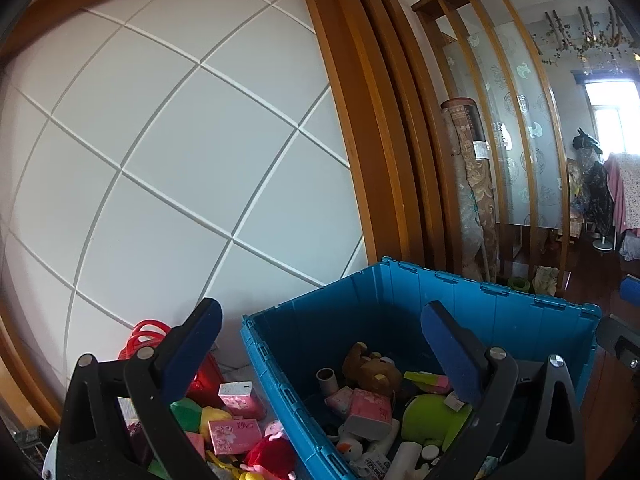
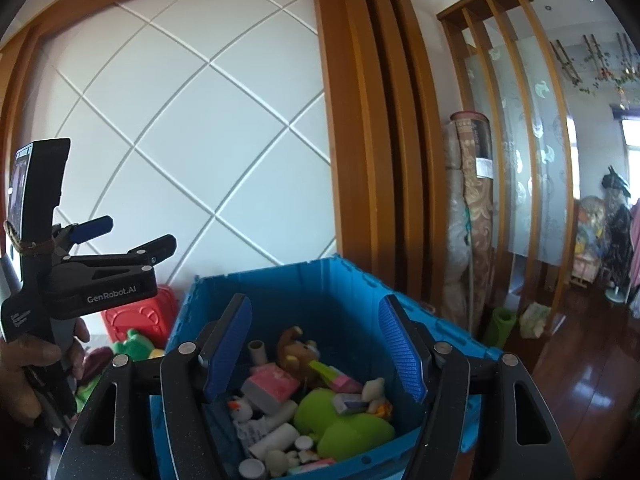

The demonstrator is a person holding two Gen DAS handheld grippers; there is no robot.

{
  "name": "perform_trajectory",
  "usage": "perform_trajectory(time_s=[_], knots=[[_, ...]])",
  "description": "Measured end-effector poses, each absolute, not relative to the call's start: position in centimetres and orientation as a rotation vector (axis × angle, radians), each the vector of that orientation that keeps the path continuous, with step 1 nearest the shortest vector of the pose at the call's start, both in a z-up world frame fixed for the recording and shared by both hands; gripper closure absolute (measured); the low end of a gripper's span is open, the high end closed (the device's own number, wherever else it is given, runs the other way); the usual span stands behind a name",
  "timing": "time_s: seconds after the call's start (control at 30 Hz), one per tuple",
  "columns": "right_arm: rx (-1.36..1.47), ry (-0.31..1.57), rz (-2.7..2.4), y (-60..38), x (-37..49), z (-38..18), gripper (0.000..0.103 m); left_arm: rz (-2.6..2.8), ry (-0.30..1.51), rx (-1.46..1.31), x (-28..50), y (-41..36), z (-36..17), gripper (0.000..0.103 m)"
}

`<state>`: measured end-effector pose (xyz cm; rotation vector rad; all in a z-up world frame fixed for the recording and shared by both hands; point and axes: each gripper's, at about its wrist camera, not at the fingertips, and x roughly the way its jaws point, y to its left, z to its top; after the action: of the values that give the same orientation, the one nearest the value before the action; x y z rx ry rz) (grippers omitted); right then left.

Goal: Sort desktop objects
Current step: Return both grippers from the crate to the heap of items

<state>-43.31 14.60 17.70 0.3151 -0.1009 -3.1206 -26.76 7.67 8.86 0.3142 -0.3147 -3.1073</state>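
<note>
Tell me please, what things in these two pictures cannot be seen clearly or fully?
- Blue crate bottom, both views: the toys cover it.
- Pink tissue pack print, left wrist view: too small to read.
- Red plastic item, right wrist view: partly behind the left gripper and crate wall.
- Toys left of the crate, left wrist view: hidden by the gripper's finger and cut by the bottom edge.

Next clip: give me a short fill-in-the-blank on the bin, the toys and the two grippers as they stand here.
1. The bin holding the sorted items is ____ in colour.
2. The brown plush bear lies ____ the bin.
3. The big plush near the bin's front is ____.
4. The left gripper and the right gripper both hold ____ between their pads.

Missing words: blue; inside; green; nothing
</note>
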Motion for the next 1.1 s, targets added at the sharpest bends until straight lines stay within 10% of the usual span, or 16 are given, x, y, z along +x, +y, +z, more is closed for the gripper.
perform_trajectory(time_s=[1.1], knots=[[0.364, -0.025, -2.917, -10.0, -44.1, 16.4, 0.028, -2.864, -0.194, 0.428, -16.6, -18.7, 4.6, 0.001]])
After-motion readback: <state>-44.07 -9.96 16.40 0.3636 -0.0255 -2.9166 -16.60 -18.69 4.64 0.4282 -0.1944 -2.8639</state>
